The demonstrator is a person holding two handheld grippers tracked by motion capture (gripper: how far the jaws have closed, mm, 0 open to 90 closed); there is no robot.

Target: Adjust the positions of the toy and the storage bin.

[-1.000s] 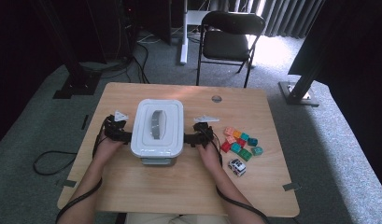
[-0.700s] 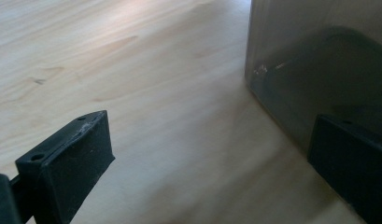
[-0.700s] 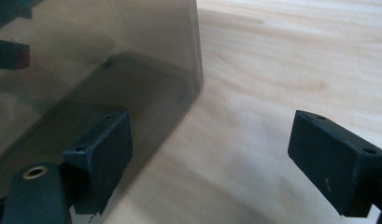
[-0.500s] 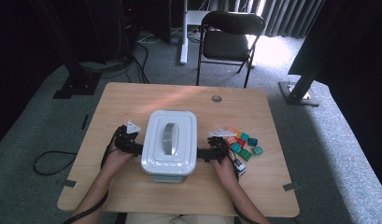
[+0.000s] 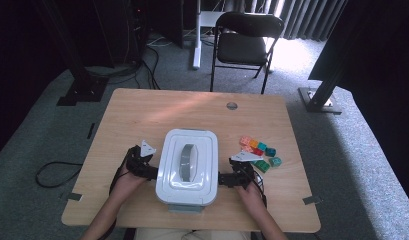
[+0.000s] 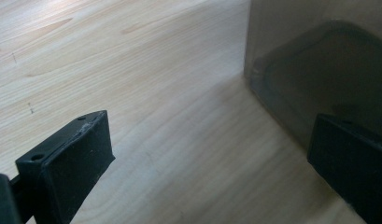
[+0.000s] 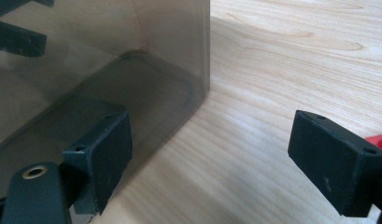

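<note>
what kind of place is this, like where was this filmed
Probably a lab or studio set up for recording, not a home. A bare wooden table stands on grey carpet, ringed by black curtains and metal stand legs, with loose cables on the floor and a black folding chair behind.

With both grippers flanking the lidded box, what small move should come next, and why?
Probably close both in on the sides of the white-lidded translucent grey box: the left gripper and right gripper stand open beside its walls on the wooden table, gripping nothing.
</note>
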